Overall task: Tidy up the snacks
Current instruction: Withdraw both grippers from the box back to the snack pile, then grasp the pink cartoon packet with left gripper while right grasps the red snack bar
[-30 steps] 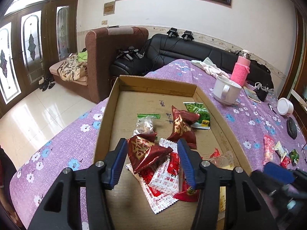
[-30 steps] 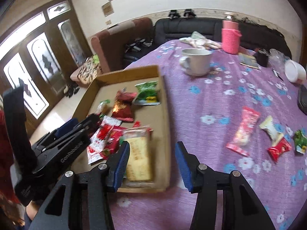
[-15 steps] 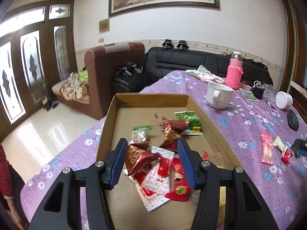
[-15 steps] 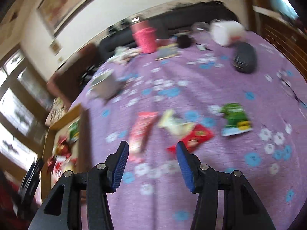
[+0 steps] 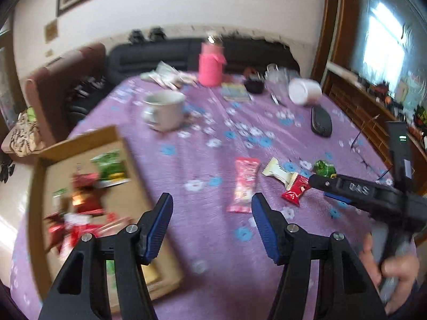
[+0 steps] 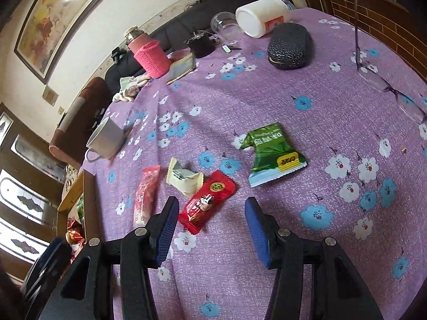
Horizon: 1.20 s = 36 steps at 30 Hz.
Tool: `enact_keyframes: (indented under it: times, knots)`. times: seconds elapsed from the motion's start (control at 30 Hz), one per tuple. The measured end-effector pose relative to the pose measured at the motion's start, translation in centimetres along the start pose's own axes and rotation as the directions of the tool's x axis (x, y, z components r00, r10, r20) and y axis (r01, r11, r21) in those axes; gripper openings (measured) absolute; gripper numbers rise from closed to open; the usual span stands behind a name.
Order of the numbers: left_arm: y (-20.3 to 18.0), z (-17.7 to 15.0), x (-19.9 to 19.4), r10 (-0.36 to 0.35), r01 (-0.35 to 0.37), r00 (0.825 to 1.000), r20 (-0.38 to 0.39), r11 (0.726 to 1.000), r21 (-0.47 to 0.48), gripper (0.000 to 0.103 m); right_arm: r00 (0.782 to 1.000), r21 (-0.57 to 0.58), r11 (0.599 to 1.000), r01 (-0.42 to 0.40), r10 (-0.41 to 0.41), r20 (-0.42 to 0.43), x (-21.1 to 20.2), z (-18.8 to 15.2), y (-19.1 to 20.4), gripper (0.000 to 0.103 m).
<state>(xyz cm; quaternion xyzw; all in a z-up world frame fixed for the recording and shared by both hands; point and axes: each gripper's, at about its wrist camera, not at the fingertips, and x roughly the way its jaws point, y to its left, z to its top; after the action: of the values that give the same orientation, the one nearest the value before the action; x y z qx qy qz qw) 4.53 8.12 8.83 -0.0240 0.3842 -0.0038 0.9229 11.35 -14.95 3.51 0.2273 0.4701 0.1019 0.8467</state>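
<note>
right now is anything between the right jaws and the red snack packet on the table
Nothing visible. The red snack packet lies flat just ahead of the open right gripper, with only bare tablecloth between; the cream packet touches its far side.

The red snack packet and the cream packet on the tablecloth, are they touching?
Touching. In the right wrist view the red snack packet overlaps the lower corner of the cream packet.

The left gripper (image 5: 212,216) hangs empty over the purple flowered table (image 5: 202,242), its jaws just widened, nothing between them; the cardboard box (image 5: 128,160) of snacks lies to its left; a pink packet (image 5: 244,184) lies just ahead; the right gripper (image 5: 320,186) reaches toward a red packet (image 5: 295,190).
</note>
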Motion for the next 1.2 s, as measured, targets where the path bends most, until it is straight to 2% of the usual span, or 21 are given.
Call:
enact_keyframes:
  times: [0.17, 0.23, 0.33, 0.4, 0.47, 0.53, 0.57, 0.67, 0.83, 0.97, 1.03, 1.1, 1.2]
  knots:
    - [-2.2, 2.4, 7.2, -0.014, 0.012, 0.988, -0.152, 1.0, -0.011, 0.06, 1.0, 0.009, 1.0, -0.005, 0.005, -0.001, 0.0, 0.1, -0.2, 0.055]
    - [-2.8, 2.8, 8.8, 0.029, -0.028, 0.985, -0.171, 1.0, 0.006, 0.06, 1.0, 0.009, 1.0, -0.006, 0.006, 0.001, -0.2, 0.2, -0.3, 0.055]
    - [-3.7, 3.2, 10.5, 0.05, -0.044, 0.978, -0.202, 0.998, 0.033, 0.06, 1.0, 0.015, 1.0, -0.003, 0.003, -0.001, -0.1, 0.3, -0.5, 0.055]
    - [-3.9, 3.3, 11.3, 0.033, -0.03, 0.974, -0.224, 0.999, 0.02, 0.054, 1.0, 0.021, 1.0, -0.01, 0.01, -0.012, 0.1, 0.3, -0.6, 0.055]
    - [-4.0, 3.3, 11.9, 0.038, -0.034, 0.972, -0.23, 0.999, 0.023, 0.044, 1.0, 0.02, 1.0, -0.011, 0.012, -0.019, 0.3, 0.3, -0.5, 0.055]
    - [-3.8, 3.1, 12.3, 0.034, -0.032, 0.971, -0.236, 0.999, 0.014, 0.026, 1.0, 0.016, 1.0, -0.008, 0.008, -0.02, 0.4, 0.2, -0.4, 0.055]
    - [-3.6, 2.9, 12.5, 0.035, -0.034, 0.97, -0.24, 0.999, 0.006, 0.023, 1.0, 0.013, 1.0, -0.007, 0.008, -0.019, 0.5, 0.2, -0.4, 0.055]
    - [-3.0, 2.1, 12.7, 0.037, -0.04, 0.969, -0.243, 0.999, -0.01, 0.022, 1.0, -0.002, 1.0, 0.004, -0.004, -0.006, 0.6, 0.2, 0.0, 0.055]
    - [-2.4, 1.0, 11.2, 0.044, -0.052, 0.971, -0.235, 0.998, -0.027, 0.022, 0.999, -0.105, 0.993, 0.045, -0.043, 0.025, 1.4, -0.1, 2.0, 0.055]
    - [-2.5, 0.5, 11.0, 0.059, -0.063, 0.975, -0.214, 0.998, -0.011, 0.022, 0.996, -0.154, 0.984, 0.092, -0.094, -0.006, 3.3, -0.4, 2.9, 0.055]
    - [-2.7, 0.4, 11.0, 0.07, -0.07, 0.977, -0.201, 0.998, 0.004, 0.022, 0.991, -0.188, 0.973, 0.135, -0.135, 0.014, 3.7, -0.5, 3.4, 0.055]
    - [-2.9, 0.2, 11.0, 0.076, -0.075, 0.979, -0.191, 0.997, 0.014, 0.022, 0.985, -0.221, 0.96, 0.172, -0.171, 0.025, 3.9, -0.6, 3.7, 0.052]
    - [-2.9, 0.1, 10.9, 0.072, -0.069, 0.981, -0.182, 0.997, 0.021, 0.022, 0.974, -0.257, 0.94, 0.224, -0.223, 0.034, 3.8, -0.9, 3.8, 0.036]
